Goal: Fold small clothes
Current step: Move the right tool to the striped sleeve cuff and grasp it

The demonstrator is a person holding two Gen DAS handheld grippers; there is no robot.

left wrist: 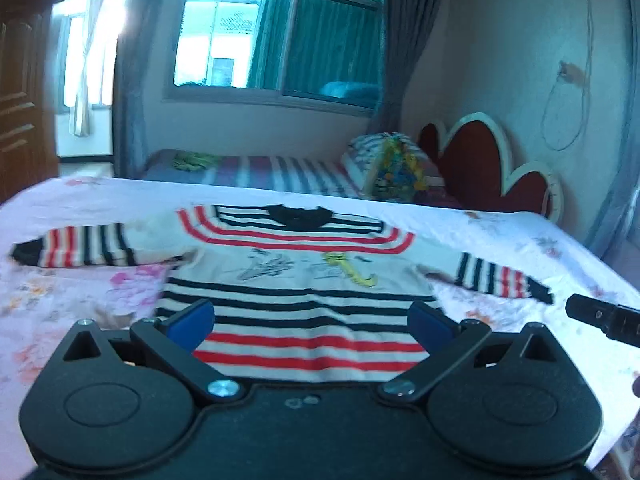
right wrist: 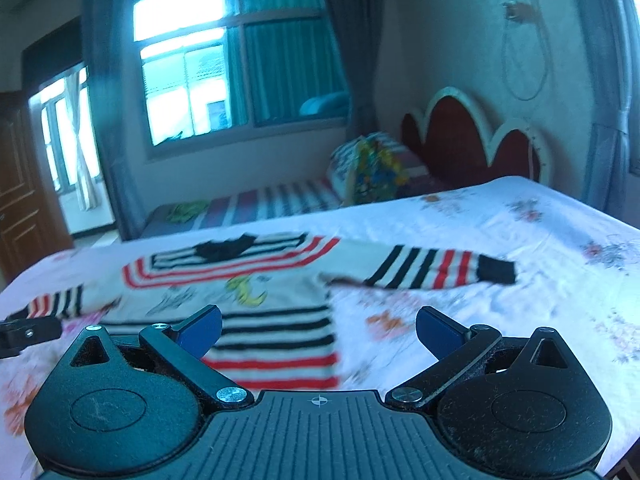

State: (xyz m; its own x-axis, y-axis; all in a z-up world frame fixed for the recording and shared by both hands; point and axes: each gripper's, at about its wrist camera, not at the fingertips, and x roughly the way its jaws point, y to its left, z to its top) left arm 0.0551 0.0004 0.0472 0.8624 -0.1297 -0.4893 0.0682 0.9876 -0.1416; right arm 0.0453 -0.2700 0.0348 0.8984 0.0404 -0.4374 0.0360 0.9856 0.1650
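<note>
The striped sweater (left wrist: 296, 276) lies flat, front up, on the bed (left wrist: 500, 232), spread over a pale floral sheet with both sleeves stretched out to the sides. Its body is cream with black and red bands, a black collar (left wrist: 298, 216) at the far end and a yellow print (left wrist: 352, 270) on the chest.

Going left to right: the left sleeve (left wrist: 76, 246) reaches toward the bed's left edge, its black cuff outermost. The left tool (left wrist: 312, 318) hovers over the hem with its blue-padded fingers (left wrist: 192, 322) spread wide and nothing between them; whether they touch the knit I cannot tell. The right sleeve (right wrist: 436, 266) runs out over the sheet, ending in a black cuff. The right tool (right wrist: 318, 330) hangs near the sweater's lower right corner, its fingers likewise parted and empty, the hem's edge lying between them.

Behind the bed stands a second bed with a striped cover (left wrist: 280, 172), a bright patterned bundle (left wrist: 396, 168) on it, and a red scalloped headboard (left wrist: 480, 160) against the wall. A window (left wrist: 276, 28) with dark curtains fills the far wall.
</note>
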